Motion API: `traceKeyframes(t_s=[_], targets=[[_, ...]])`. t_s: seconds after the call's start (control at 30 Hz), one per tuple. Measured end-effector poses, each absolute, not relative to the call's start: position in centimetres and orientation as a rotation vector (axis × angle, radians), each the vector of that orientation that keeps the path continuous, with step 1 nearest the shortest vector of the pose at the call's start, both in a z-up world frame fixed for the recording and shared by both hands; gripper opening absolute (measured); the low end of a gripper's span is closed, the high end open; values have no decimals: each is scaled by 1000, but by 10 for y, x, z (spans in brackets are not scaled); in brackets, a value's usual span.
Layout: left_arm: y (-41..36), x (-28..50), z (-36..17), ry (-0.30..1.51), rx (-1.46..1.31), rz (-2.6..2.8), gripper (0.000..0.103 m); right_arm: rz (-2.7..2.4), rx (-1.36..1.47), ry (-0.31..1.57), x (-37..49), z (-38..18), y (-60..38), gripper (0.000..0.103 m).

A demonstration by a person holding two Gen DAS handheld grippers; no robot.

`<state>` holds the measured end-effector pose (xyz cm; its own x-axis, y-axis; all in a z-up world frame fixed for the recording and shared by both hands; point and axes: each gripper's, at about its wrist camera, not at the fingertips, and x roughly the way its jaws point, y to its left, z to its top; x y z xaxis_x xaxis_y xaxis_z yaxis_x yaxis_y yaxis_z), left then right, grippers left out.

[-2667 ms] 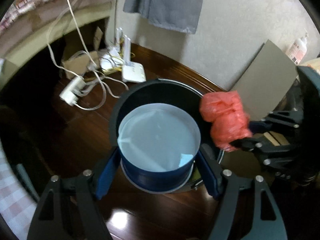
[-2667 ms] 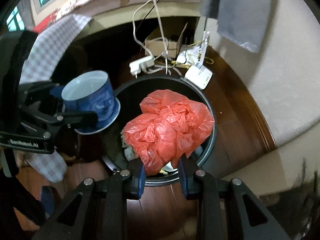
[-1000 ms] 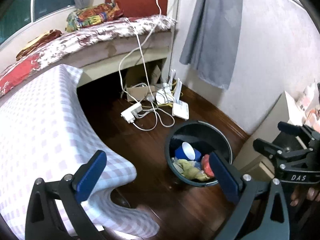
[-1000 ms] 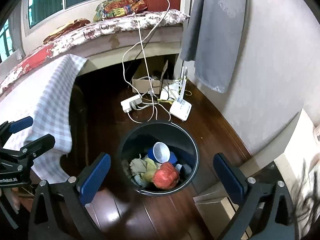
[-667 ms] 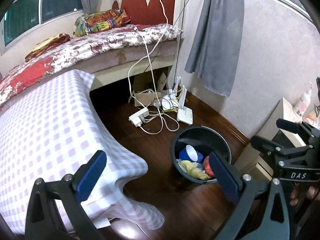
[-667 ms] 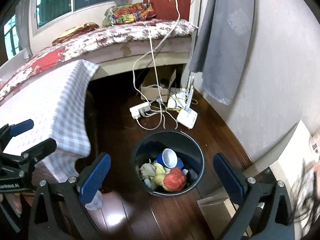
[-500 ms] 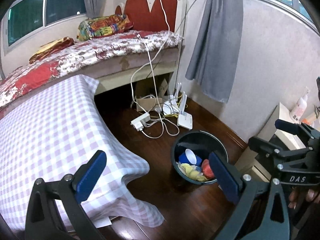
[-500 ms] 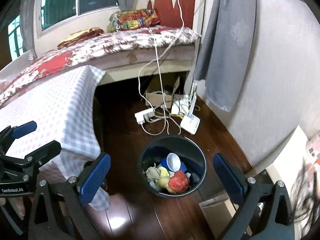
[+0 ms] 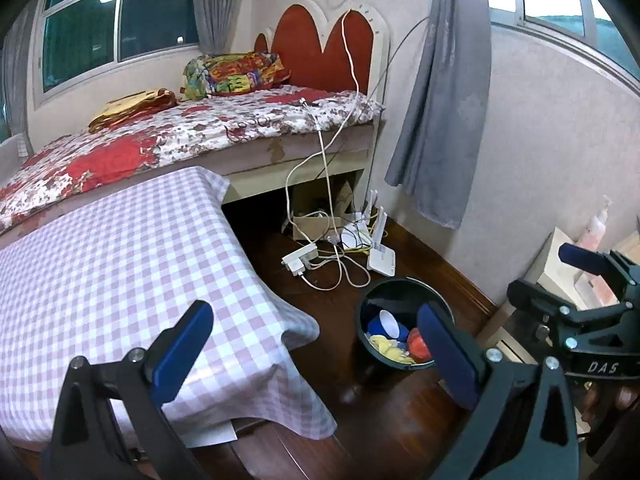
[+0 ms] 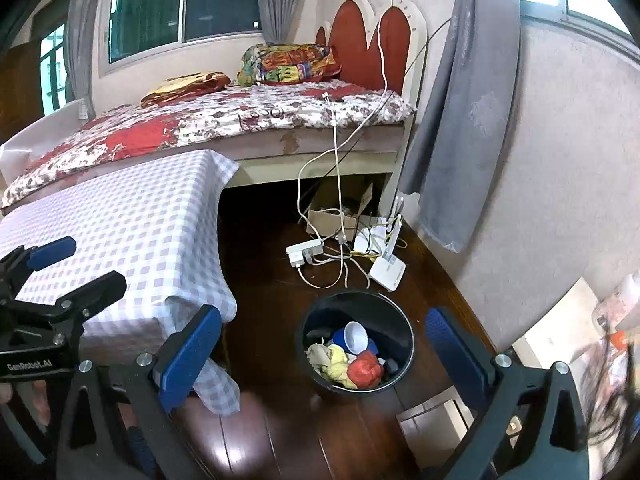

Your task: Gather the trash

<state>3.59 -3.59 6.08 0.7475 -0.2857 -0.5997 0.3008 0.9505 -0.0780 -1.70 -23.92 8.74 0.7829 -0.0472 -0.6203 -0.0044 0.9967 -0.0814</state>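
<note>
Round black bin (image 10: 400, 354) on dark wood floor: blue cup (image 10: 354, 338), crumpled red bag (image 10: 364, 369), yellow rag (image 10: 339, 364). Left gripper (image 9: 312, 350), right gripper (image 10: 323, 356) wide open, empty.

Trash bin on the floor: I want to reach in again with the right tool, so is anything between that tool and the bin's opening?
Nothing visible does. The right tool is open and empty above the trash bin, whose mouth is uncovered; only bare wooden floor surrounds it.

Black bin (image 10: 401, 350) on dark wood floor (image 10: 268, 280)
</note>
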Motion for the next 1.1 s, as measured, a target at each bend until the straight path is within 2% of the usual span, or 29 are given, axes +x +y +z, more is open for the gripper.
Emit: traceKeyframes(t_s=[0.4, 1.1], targets=[[-31, -17, 81, 586, 17, -297, 102, 11, -76, 619, -52, 106, -230, 103], [-32, -14, 84, 567, 18, -294, 102, -10, -64, 597, -61, 113, -242, 103]])
